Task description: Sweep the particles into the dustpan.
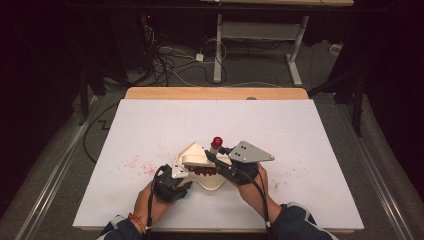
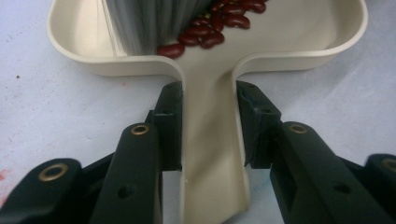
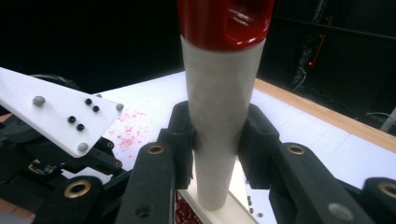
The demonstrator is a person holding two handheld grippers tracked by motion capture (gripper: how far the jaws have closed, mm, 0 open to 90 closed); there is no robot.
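The dustpan (image 2: 210, 154) lies near the table's (image 1: 310, 130) front edge, its handle clamped between the left gripper's (image 2: 208, 126) jaws, likely to steady it flat; the right gripper (image 3: 215, 140) is closed on the brush (image 3: 219, 107) handle, held upright so the bristles push red beans (image 2: 212, 28) into the pan.

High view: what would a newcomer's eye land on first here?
A cream dustpan near the table's front edge, with dark red beans piled inside. The left claw is clamped on the dustpan's handle, and the right claw grips a white brush handle with a red cap, standing over the pan. Red specks are scattered on the white table to the left.
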